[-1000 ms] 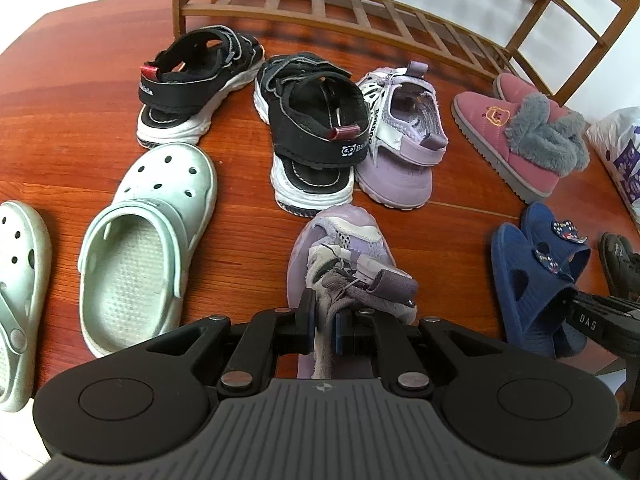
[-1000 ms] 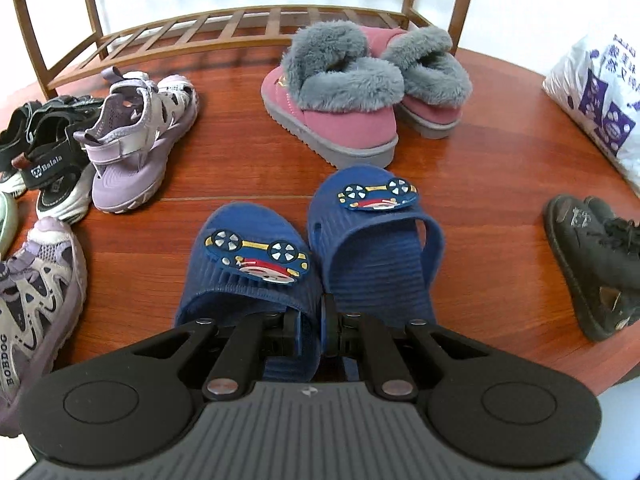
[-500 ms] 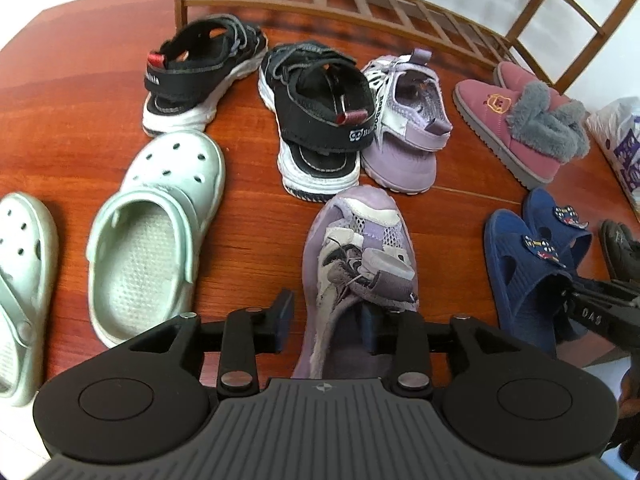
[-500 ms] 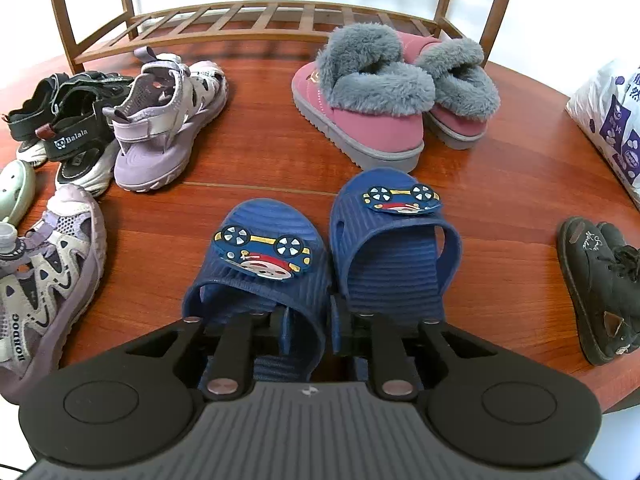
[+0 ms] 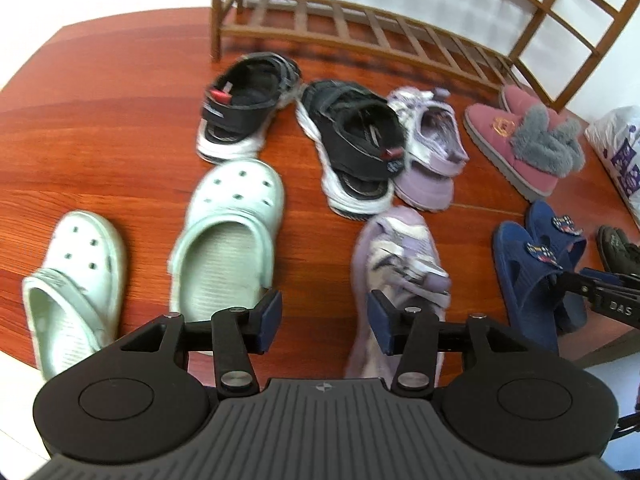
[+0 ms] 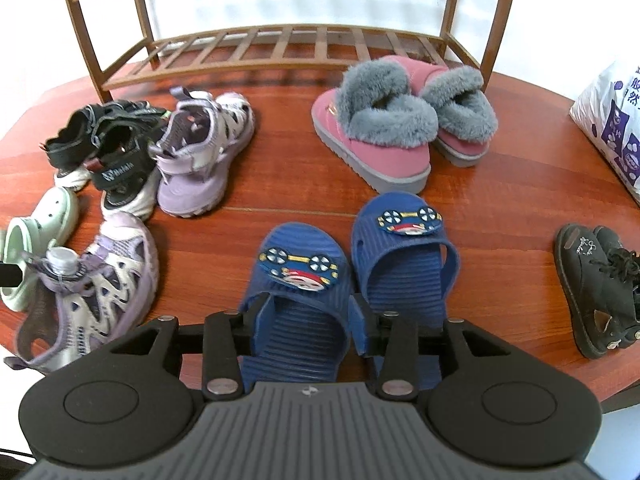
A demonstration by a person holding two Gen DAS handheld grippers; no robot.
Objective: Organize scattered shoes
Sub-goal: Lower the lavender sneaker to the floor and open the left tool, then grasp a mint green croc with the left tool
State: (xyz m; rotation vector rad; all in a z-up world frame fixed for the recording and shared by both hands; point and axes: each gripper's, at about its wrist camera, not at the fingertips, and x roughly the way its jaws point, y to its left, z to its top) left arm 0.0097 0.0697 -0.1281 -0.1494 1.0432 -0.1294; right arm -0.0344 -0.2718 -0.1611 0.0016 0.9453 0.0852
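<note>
- Left tongs (image 5: 324, 316): spread wide, holding nothing; bare bench (image 5: 100, 120) shows between the pads. The right pad sits just beside the near lilac sandal (image 5: 396, 256), lower centre-right of the left view.
- Right tongs (image 6: 302, 320): spread wide, gripping nothing. The left blue slipper (image 6: 298, 280) lies between the fingers; whether they touch it I cannot tell. Its mate (image 6: 404, 256) lies just to the right, side by side.
- Mid-frame, left view: two mint clogs (image 5: 228, 232), lower left, toes pointing away.
- Right edge, right view: black lace-up shoes (image 6: 600, 288).
- Farther back: two black sandals (image 5: 352, 144), the second lilac sandal (image 5: 430, 148) touching one, pink fur-lined slippers (image 6: 384, 132).
- Top of frame: wooden shoe rack (image 6: 280, 44), nothing on its lower shelf.
</note>
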